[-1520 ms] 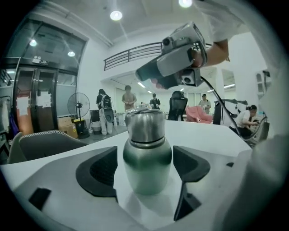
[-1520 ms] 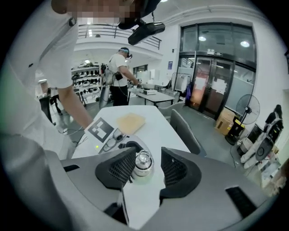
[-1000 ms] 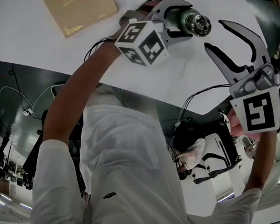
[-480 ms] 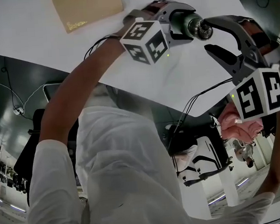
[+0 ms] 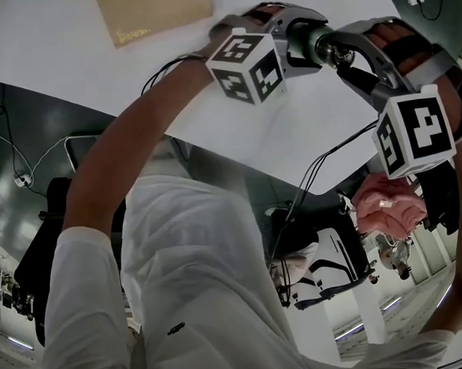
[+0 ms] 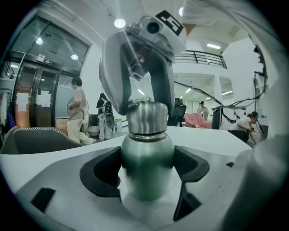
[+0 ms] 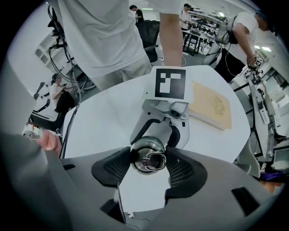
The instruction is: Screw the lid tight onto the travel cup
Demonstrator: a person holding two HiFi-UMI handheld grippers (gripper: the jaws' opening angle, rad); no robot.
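My left gripper (image 5: pixel 306 36) is shut on the green metal body of the travel cup (image 6: pixel 146 162), which it holds up over the white table (image 5: pixel 65 65). The cup's steel lid (image 7: pixel 149 158) with its small ring handle points at my right gripper (image 7: pixel 149 166). That gripper's jaws stand wide on either side of the lid, the dark pads (image 7: pixel 115 169) very close to its rim without visibly pressing it. In the head view the two grippers meet end to end at the lid (image 5: pixel 333 49).
A tan book (image 5: pixel 152 10) lies on the far part of the table. Cables hang off the table's near edge (image 5: pixel 324 161). Several people, chairs and workbenches stand around the room beyond the table.
The right gripper has swung in from the right and brought its jaws around the lid. The left gripper with the cup has shifted slightly right and up in the head view.
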